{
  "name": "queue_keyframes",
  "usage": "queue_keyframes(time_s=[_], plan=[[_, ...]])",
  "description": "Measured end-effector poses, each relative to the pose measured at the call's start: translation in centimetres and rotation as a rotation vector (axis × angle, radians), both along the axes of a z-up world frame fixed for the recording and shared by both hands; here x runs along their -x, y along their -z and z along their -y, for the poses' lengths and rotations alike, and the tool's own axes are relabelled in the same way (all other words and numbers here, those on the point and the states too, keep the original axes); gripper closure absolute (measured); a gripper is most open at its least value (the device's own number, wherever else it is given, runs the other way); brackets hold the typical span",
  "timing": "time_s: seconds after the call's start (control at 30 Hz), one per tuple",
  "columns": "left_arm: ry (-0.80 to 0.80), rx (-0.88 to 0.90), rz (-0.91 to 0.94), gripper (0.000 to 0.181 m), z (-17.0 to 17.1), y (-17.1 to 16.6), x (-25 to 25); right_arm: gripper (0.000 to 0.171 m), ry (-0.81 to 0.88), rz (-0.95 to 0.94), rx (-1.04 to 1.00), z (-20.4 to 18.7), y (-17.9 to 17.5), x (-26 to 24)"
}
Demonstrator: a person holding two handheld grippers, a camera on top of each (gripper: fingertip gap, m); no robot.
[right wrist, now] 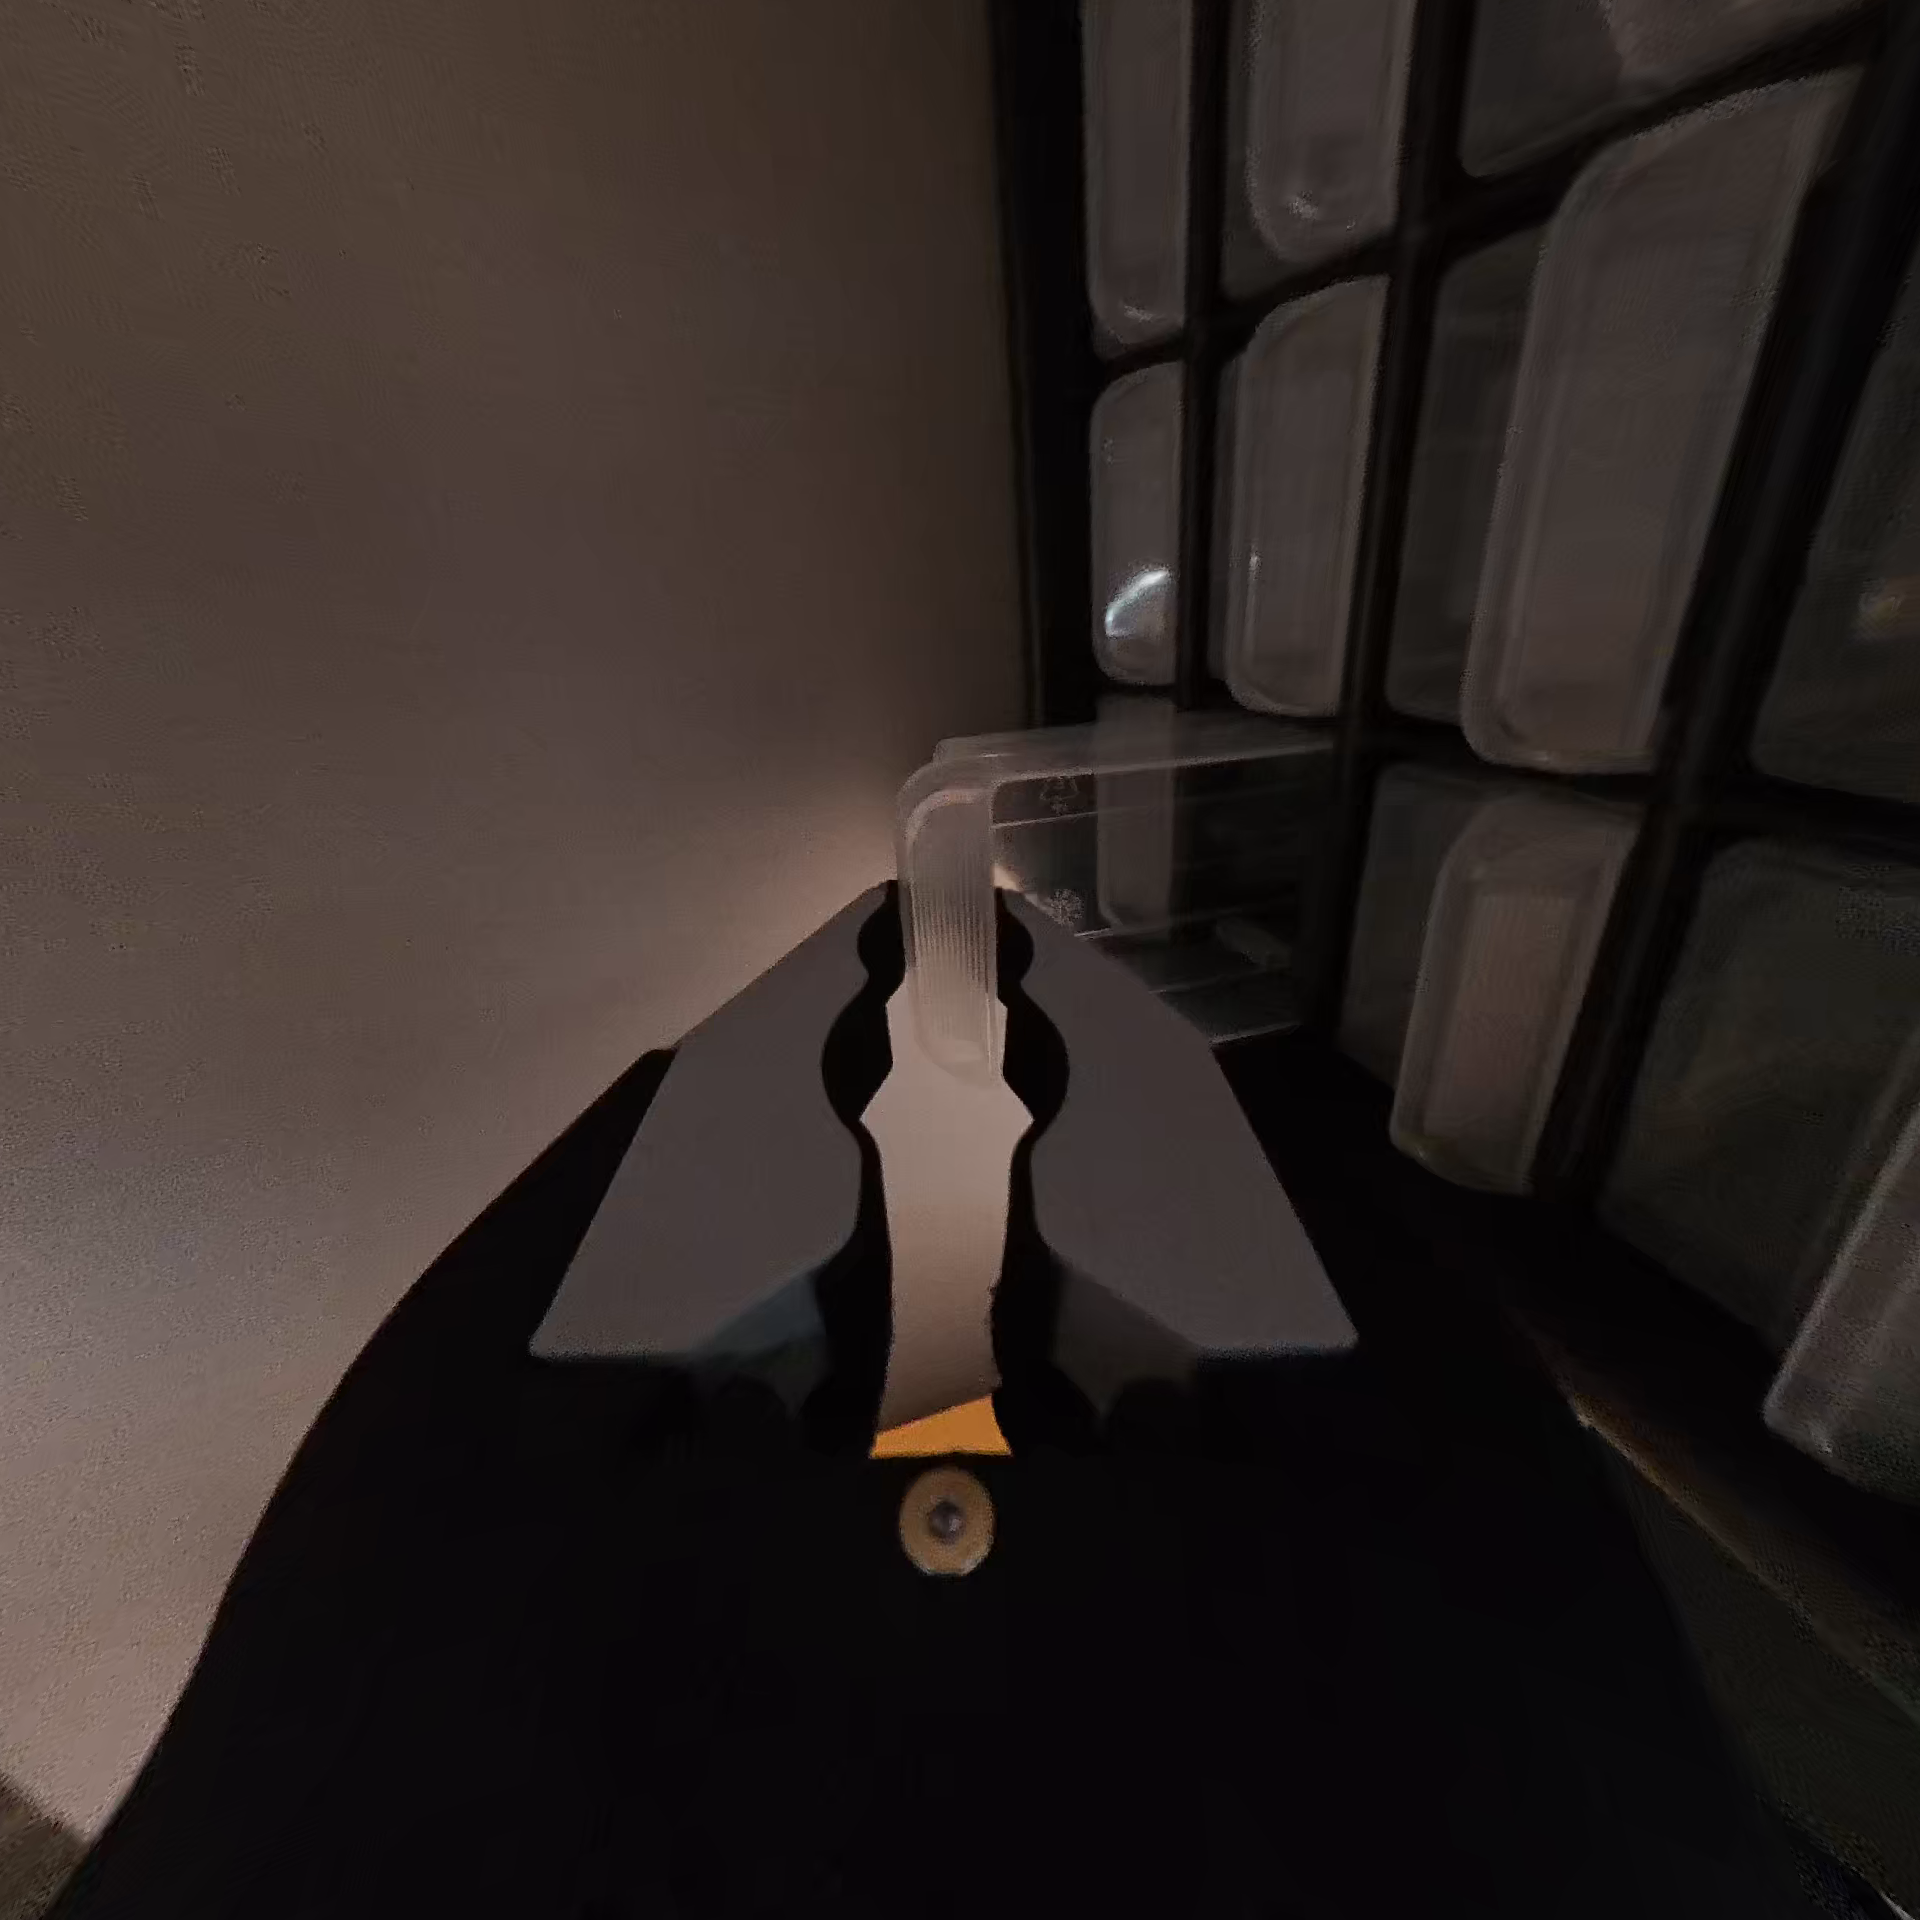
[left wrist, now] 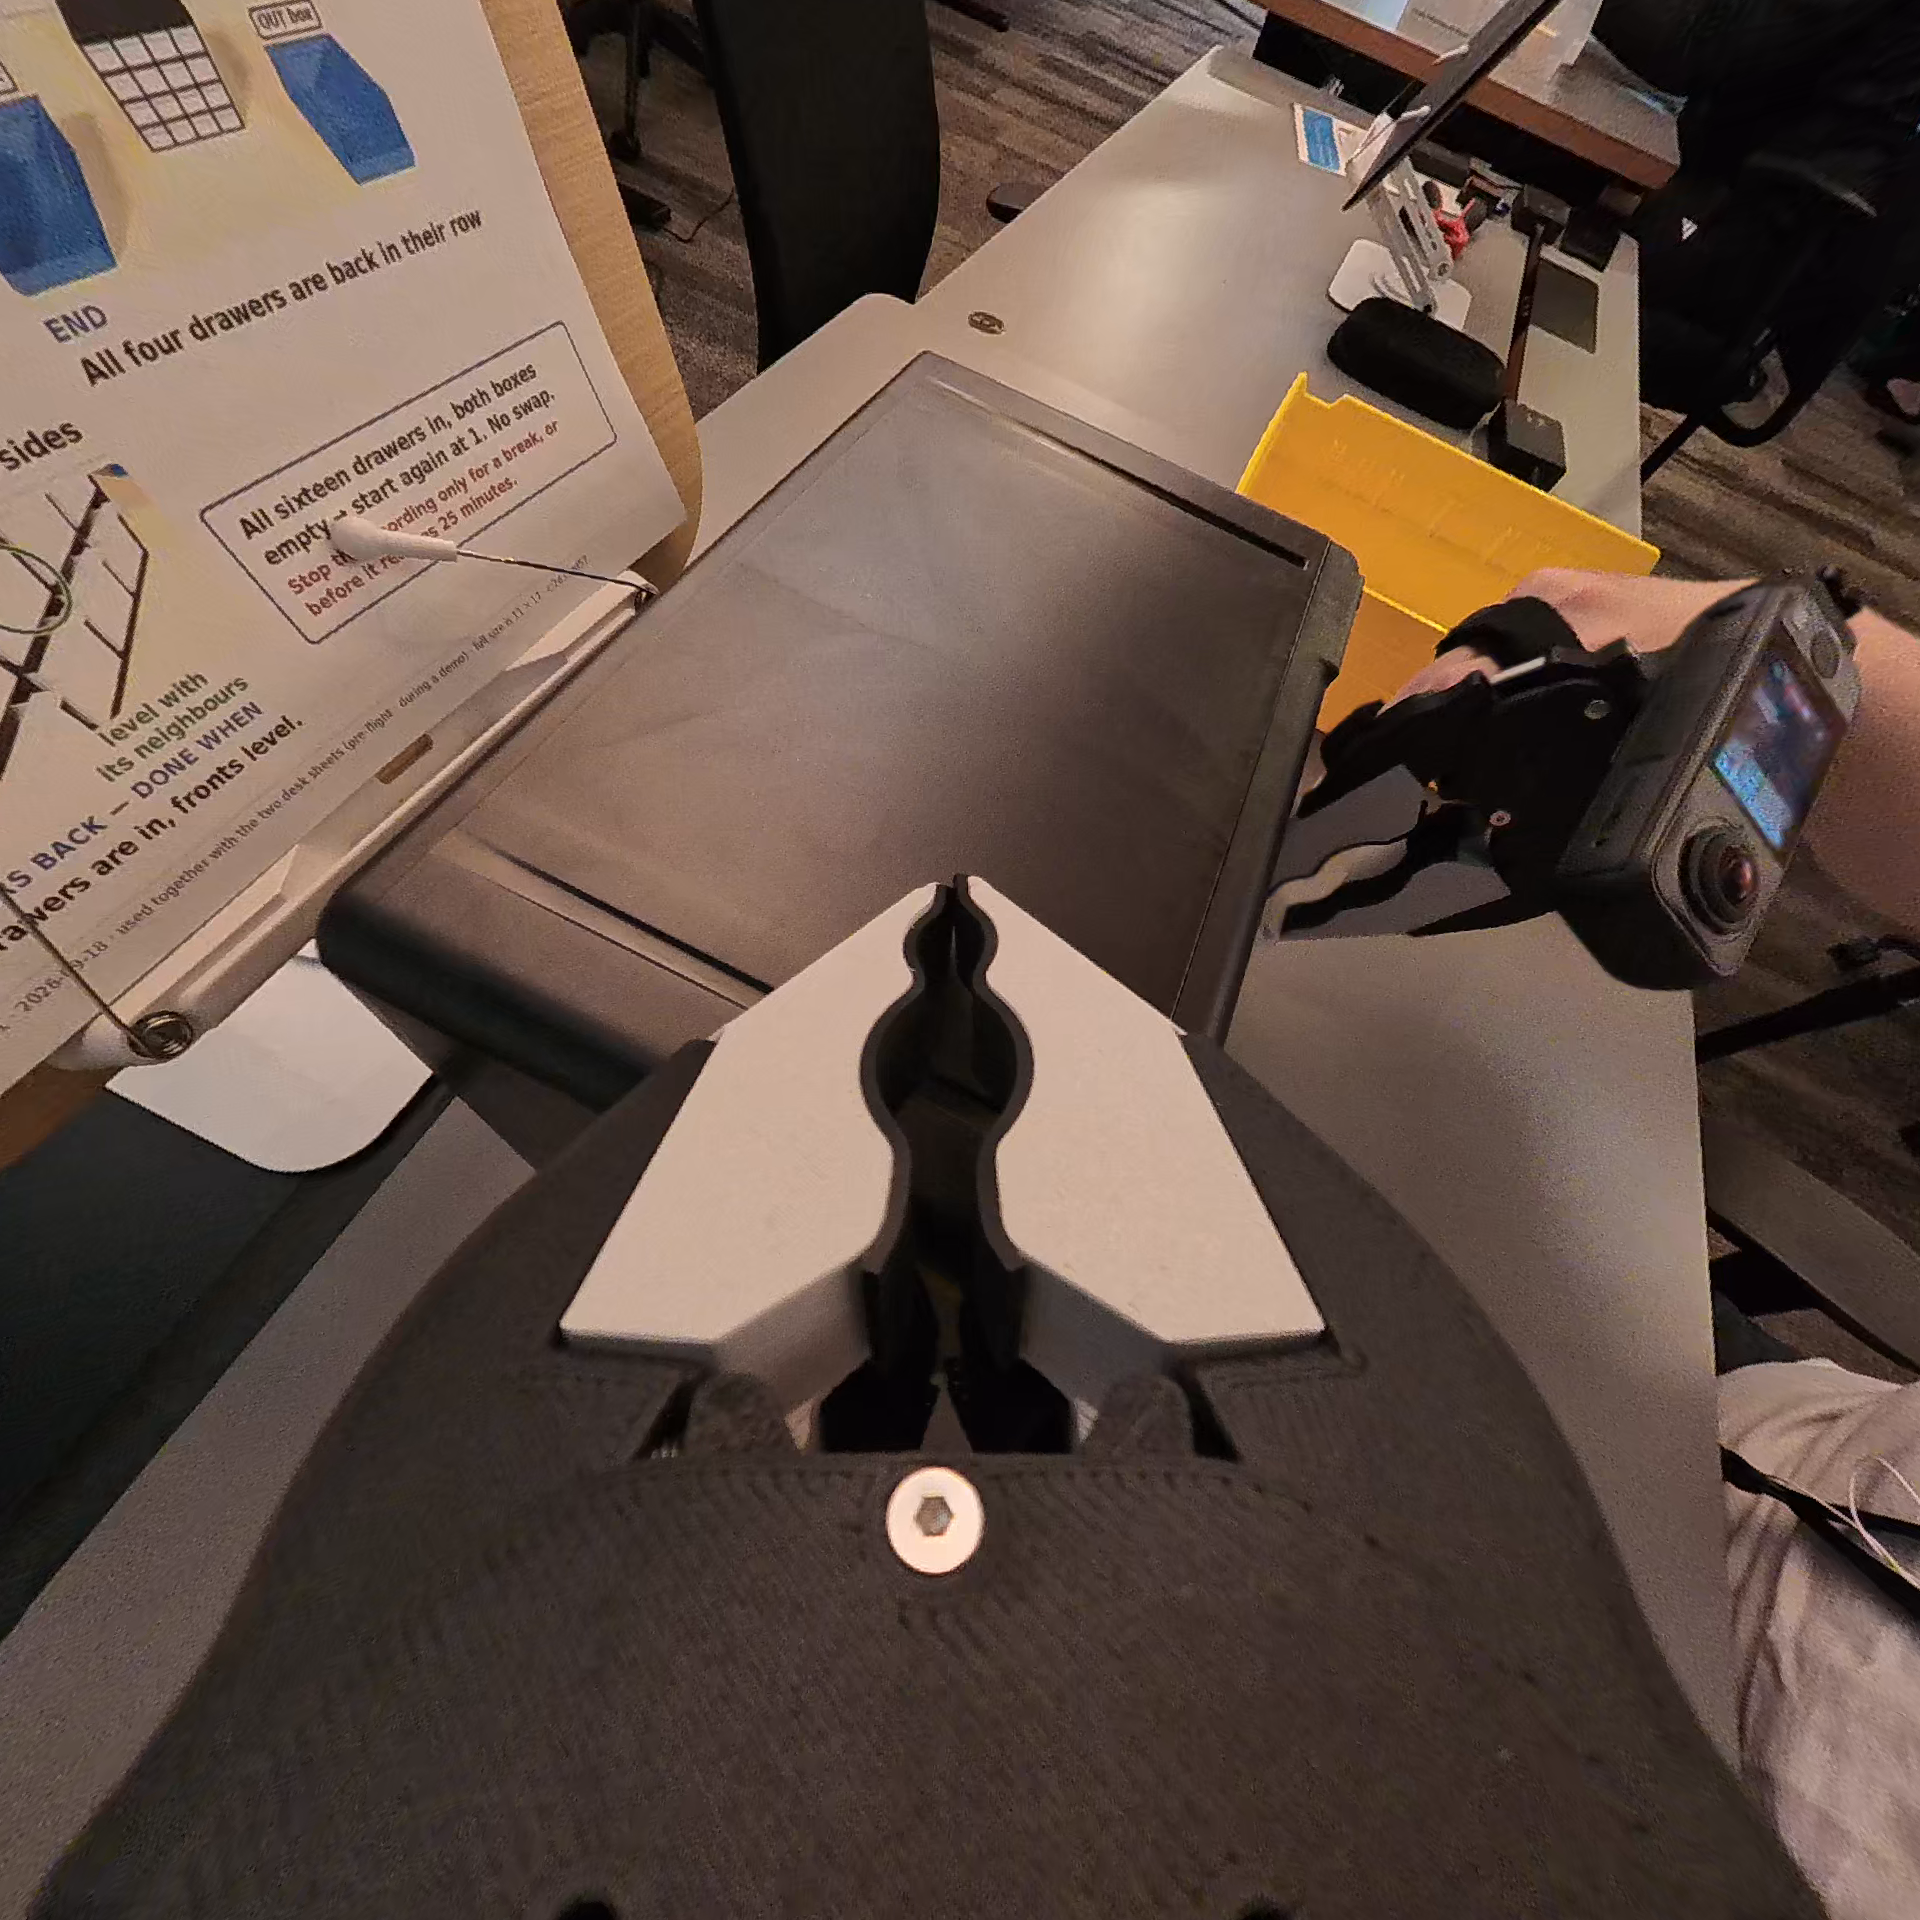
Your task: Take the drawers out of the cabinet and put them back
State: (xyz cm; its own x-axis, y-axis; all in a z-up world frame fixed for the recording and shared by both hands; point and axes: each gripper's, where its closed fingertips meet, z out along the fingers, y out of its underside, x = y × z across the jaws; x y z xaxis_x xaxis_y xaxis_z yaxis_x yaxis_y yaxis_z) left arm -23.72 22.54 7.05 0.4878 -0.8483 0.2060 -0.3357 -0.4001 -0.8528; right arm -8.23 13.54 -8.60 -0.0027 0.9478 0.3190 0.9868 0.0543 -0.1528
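The black cabinet lies ahead in the left wrist view, showing a plain dark panel. My left gripper is shut and empty, its tips over the cabinet's near edge. In the right wrist view the cabinet frame holds a grid of clear drawers. One clear drawer in the left column sticks partly out. My right gripper is shut on that drawer's ribbed handle tab. The right gripper also shows at the cabinet's right side in the left wrist view, where the drawer is hidden.
A yellow bin sits on the grey table behind the cabinet's right side. A printed instruction sheet on a stand stands to the left. A black case and a small stand lie farther back. A person's hand holds the right gripper. My right fingertips sit around 25 centimeters from my left ones.
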Motion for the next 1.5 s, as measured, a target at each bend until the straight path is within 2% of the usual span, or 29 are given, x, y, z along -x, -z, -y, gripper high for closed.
queue_keyframes(time_s=[0.17, 0.33, 0.53, 0.67, 0.8, 0.87, 0.97, 1.07, 1.17, 1.23, 1.33, 1.4, 1.5], plan=[[0.007, 0.005, 0.009, 0.181, 0.0, 0.0, 0.0, 0.159, -0.026, 0.031, 0.204, 4.0, 0.6, -0.6], [0.006, 0.012, 0.016, 0.181, 0.0, 0.0, 0.1, 0.158, -0.074, 0.044, 0.265, 7.6, 0.9, -1.0], [0.016, 0.017, 0.025, 0.181, 0.1, 0.0, 0.1, 0.159, -0.034, 0.074, 0.171, 7.8, 0.5, -1.3], [0.014, 0.019, 0.021, 0.181, 0.1, 0.0, 0.1, 0.159, -0.015, 0.047, 0.274, 8.1, 0.0, -1.2], [0.013, 0.02, 0.022, 0.181, 0.1, 0.0, 0.1, 0.159, 0.039, 0.019, 0.597, 10.2, -2.3, -0.2], [0.011, 0.021, 0.023, 0.181, 0.1, 0.0, 0.1, 0.16, 0.056, 0.013, 0.634, 10.1, -3.7, -0.2], [0.012, 0.021, 0.022, 0.181, 0.1, 0.0, 0.1, 0.16, 0.11, -0.028, 0.722, 12.4, -6.8, -1.7], [0.017, 0.02, 0.024, 0.181, 0.1, 0.0, 0.1, 0.16, 0.219, -0.151, 0.607, 13.5, -10.6, -5.9], [0.015, 0.02, 0.021, 0.181, 0.1, 0.0, 0.1, 0.16, 0.443, -0.364, 0.381, 11.3, -14.8, -11.7], [0.014, 0.02, 0.021, 0.181, 0.1, 0.0, 0.1, 0.16, 0.639, -0.463, 0.286, 8.7, -16.0, -16.3], [0.016, 0.018, 0.024, 0.181, 0.1, 0.0, 0.1, 0.16, 0.86, -0.568, 0.374, 5.5, -14.2, -21.4], [0.016, 0.018, 0.024, 0.181, 0.1, 0.0, 0.1, 0.16, 0.952, -0.615, 0.511, 4.4, -11.6, -23.7], [0.016, 0.018, 0.022, 0.181, 0.1, 0.0, 0.1, 0.161, 1.14, -0.628, 0.543, 1.5, -7.1, -27.5]])
